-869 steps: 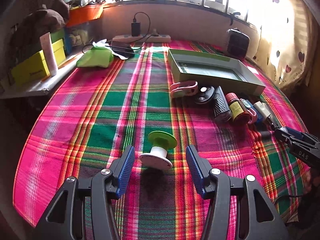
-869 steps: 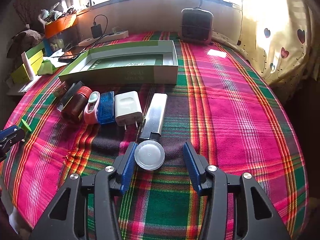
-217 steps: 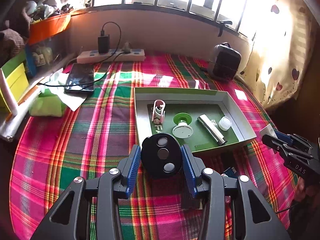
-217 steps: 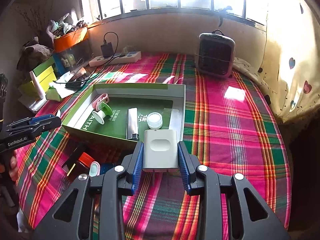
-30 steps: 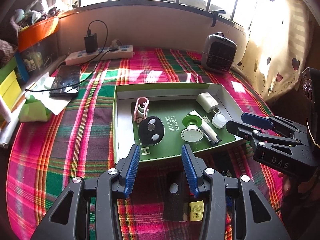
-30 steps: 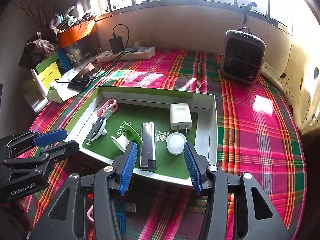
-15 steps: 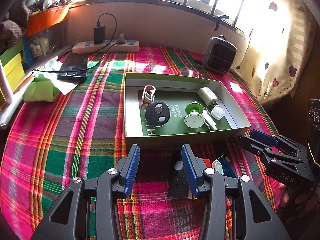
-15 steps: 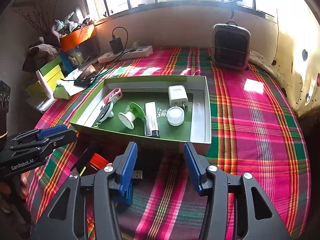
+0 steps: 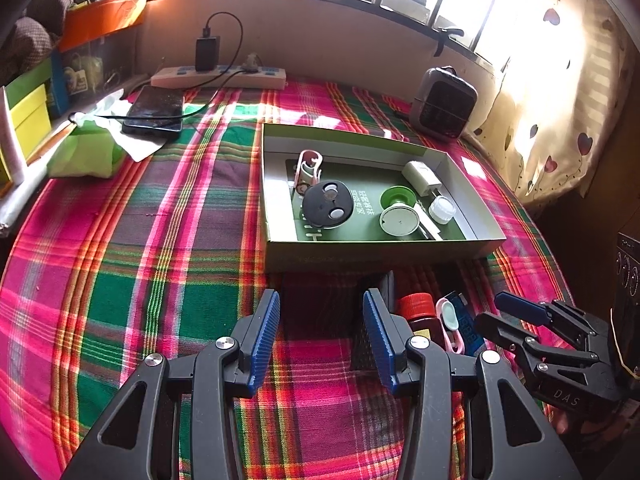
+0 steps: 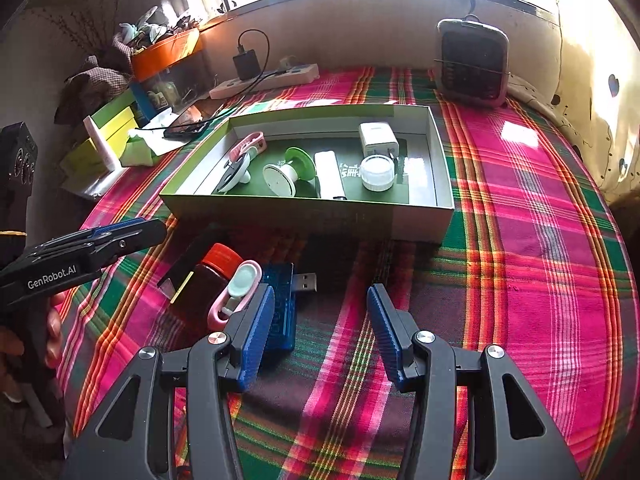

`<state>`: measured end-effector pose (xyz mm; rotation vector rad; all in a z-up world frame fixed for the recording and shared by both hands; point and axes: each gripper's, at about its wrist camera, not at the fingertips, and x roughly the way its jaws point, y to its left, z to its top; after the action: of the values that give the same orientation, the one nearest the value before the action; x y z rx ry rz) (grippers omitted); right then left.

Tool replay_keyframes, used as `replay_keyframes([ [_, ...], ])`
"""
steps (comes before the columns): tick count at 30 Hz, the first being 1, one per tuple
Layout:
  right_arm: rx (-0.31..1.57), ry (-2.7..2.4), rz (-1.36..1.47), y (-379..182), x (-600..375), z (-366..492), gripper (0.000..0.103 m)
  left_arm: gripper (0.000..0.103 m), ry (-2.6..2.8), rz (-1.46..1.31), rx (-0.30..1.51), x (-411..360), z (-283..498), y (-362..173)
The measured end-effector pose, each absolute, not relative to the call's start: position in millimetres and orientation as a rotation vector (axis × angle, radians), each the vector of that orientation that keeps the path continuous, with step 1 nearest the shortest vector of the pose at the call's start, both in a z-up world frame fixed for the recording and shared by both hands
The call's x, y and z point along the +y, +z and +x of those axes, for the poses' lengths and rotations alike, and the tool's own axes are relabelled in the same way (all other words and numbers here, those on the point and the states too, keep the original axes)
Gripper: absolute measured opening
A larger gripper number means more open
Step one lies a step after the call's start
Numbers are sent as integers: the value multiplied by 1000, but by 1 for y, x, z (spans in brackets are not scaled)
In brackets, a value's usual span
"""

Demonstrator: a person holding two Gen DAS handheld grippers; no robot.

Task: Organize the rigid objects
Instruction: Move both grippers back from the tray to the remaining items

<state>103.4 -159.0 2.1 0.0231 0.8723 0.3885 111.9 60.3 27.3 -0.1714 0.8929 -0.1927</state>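
Rigid objects left to sort lie nearest you, on the plaid cloth (image 10: 540, 220) just in front of the box: a blue USB device (image 10: 282, 300), a pink-and-white clip (image 10: 236, 292), a brown bottle with a red cap (image 10: 208, 284) and a black ridged item (image 9: 370, 332). Your right gripper (image 10: 320, 332) hangs over the cloth with its jaws apart and empty, its left finger just beside the USB device. Your left gripper (image 9: 320, 332) is likewise spread and holding nothing, with the black item behind its right finger.

Farther on, the green box (image 10: 440, 184) already holds six things: a pink clip (image 10: 250, 144), a black round piece (image 9: 328, 204), a green-and-white spool (image 10: 288, 170), a silver bar (image 10: 328, 176), a white cap (image 10: 376, 172) and a white charger plug (image 10: 376, 138). By my count you are past halfway, with four pieces to go.

Readable writing: "GenRobot.AI" on the left gripper's side, "DAS" on the right one, and white Chinese characters on the box floor, too small to read.
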Motion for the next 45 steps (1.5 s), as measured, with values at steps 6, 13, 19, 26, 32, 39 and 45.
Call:
replay_keyframes([
  [6, 887, 402, 8, -3, -150, 99, 50, 43, -203, -185, 894, 64, 109, 25],
  [13, 888, 389, -14, -3, -144, 99, 50, 43, -206, -195, 894, 70, 109, 24],
  [19, 893, 377, -12, -2, -141, 101, 50, 43, -217, -197, 897, 72, 108, 24],
  [26, 872, 348, -68, 0, -135, 100, 50, 43, -240, -199, 908, 70, 106, 22],
  [32, 878, 346, -72, 0, -134, 99, 50, 43, -259, -201, 911, 68, 106, 22],
  [39, 870, 311, -99, 1, -136, 97, 50, 43, -263, -198, 918, 66, 107, 20],
  [45, 878, 302, -88, 1, -142, 97, 50, 43, -272, -198, 921, 65, 107, 19],
])
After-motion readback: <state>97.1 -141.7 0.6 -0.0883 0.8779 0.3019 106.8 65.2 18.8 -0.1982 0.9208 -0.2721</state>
